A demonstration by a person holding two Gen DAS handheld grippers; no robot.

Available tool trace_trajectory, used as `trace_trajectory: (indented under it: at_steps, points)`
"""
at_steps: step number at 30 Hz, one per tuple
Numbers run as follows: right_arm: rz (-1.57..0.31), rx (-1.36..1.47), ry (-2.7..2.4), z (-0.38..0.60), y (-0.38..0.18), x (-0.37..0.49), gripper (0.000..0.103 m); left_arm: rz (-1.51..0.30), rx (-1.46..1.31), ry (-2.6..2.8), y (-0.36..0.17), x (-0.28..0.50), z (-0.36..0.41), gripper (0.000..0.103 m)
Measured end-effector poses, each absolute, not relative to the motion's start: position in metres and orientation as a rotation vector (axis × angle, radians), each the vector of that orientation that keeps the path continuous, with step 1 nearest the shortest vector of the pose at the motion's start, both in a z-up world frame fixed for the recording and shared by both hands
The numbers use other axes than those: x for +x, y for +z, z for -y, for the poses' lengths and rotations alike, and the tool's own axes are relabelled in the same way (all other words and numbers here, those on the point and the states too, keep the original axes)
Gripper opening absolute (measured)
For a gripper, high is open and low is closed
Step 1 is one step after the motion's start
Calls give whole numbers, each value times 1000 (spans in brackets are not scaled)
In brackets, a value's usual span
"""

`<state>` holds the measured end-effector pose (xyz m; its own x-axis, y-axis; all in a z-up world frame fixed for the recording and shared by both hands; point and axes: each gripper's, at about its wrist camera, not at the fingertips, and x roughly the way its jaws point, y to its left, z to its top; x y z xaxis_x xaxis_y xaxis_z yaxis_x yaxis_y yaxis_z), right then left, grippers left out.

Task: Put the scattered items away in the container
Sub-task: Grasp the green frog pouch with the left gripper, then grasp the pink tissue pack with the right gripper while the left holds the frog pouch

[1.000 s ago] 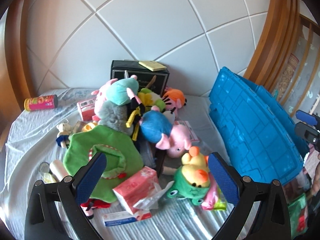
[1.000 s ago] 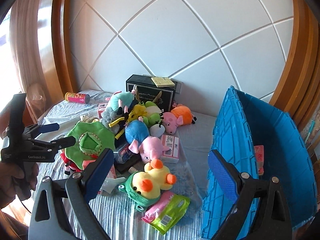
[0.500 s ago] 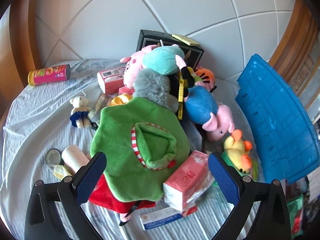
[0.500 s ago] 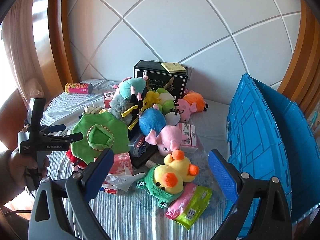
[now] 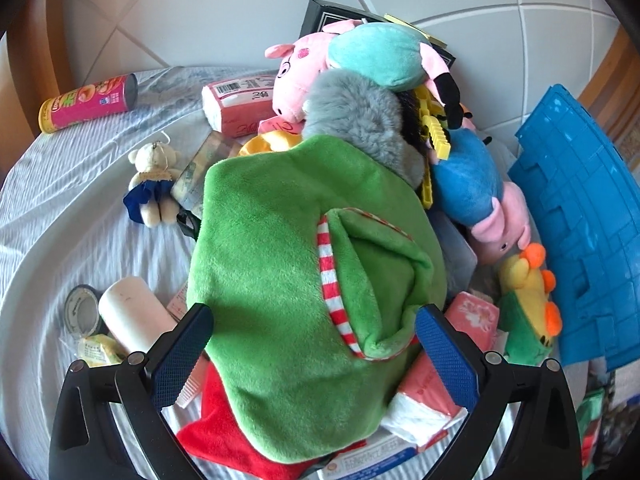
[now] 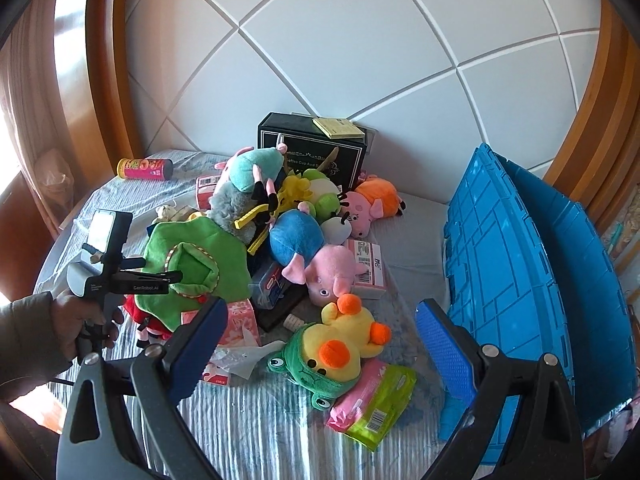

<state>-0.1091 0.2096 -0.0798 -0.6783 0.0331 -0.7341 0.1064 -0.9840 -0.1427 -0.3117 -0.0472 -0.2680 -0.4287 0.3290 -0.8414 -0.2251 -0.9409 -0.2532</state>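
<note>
A heap of plush toys and packets lies on a striped cloth. A big green plush (image 5: 280,280) with a red-striped pocket fills the left wrist view; it also shows in the right wrist view (image 6: 192,256). My left gripper (image 5: 312,348) is open, its pads on either side of the green plush's near end. My right gripper (image 6: 320,344) is open and empty, held above a yellow duck plush (image 6: 340,348). The blue container (image 6: 520,264) stands at the right; it also shows in the left wrist view (image 5: 580,232).
A black box (image 6: 316,152) stands at the back wall. A pink snack can (image 5: 88,102), a small teddy bear (image 5: 154,184), a white roll (image 5: 132,316) and tape (image 5: 82,314) lie at left. Pink tissue packs (image 5: 448,360) and a green-pink packet (image 6: 372,400) lie near the front.
My left gripper has moved forward and down onto the green plush, which now fills its view. My right gripper has drifted slightly left, staying open.
</note>
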Motion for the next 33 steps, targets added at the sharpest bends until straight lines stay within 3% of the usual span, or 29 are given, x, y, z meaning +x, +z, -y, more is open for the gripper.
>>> trace_trajectory:
  at_steps: [2, 4, 8, 10, 12, 21, 33]
  points:
    - [-263, 1249, -2828, -210, -81, -109, 96, 131, -1445, 2382, -267, -311, 43, 93]
    - [-254, 1249, -2828, -210, -82, -109, 96, 83, -1446, 2389, -265, -310, 40, 72]
    - [-243, 1235, -2830, -211, -81, -108, 96, -6, -1456, 2411, -262, -308, 37, 43]
    - [-238, 1229, -2832, -213, -80, -108, 96, -17, -1452, 2428, -259, -307, 39, 23]
    - [-232, 1223, -2833, -214, -80, -107, 96, 8, -1441, 2445, -255, -305, 44, 15]
    - [-224, 1224, -2797, -213, -95, -105, 96, 158, -1307, 2533, -210, -286, 77, 11]
    - [-313, 1260, -2570, -170, -164, -115, 96, 263, -1216, 2644, -156, -250, 124, 11]
